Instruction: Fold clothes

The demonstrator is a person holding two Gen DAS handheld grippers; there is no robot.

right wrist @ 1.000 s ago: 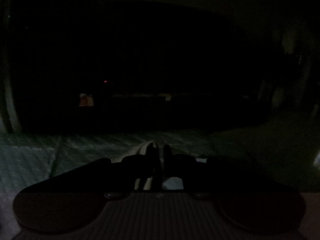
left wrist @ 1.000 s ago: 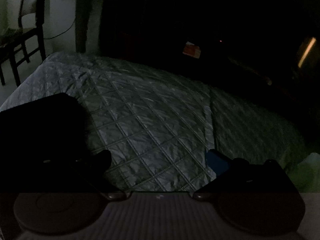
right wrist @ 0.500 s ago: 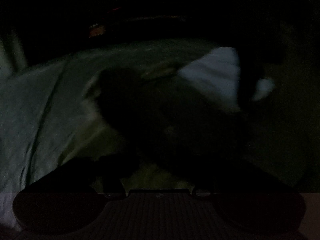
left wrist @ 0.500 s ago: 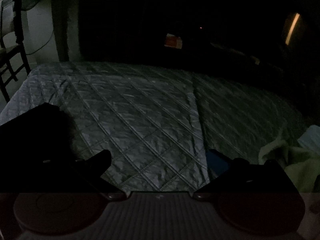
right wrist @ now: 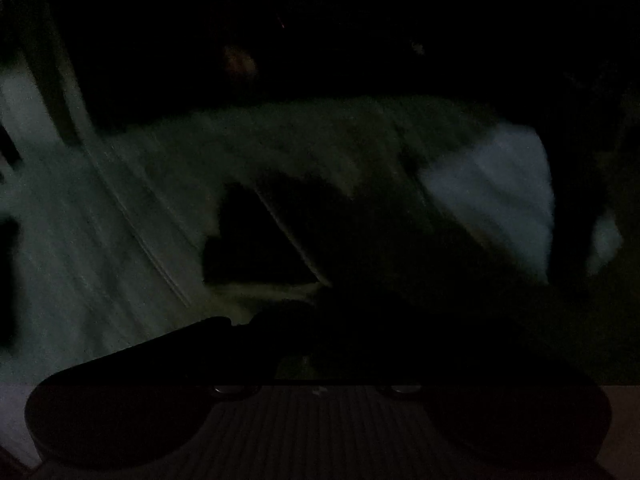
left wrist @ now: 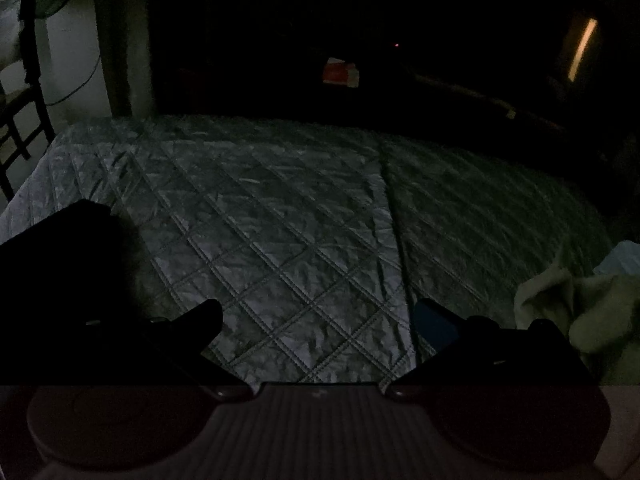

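- Quilted bedspread (left wrist: pixel 280 220) lies bare; a pale crumpled garment (left wrist: pixel 568 304) sits at four o'clock, unfolded
- Left hand-held gripper (left wrist: pixel 316 320) released, holding nothing
- Right hand-held gripper (right wrist: pixel 320 320): too dark, cannot tell
- Folding looks unfinished

**Clothes lying dim on the quilted bed**

A pale, yellowish-green garment (left wrist: pixel 576 300) is lying crumpled in soft folds at the right edge of the left wrist view; a light bluish piece (left wrist: pixel 624 256) is showing just behind it; in the blurred right wrist view, a dark garment (right wrist: pixel 288 236) is lying beside a pale cloth (right wrist: pixel 492 196).
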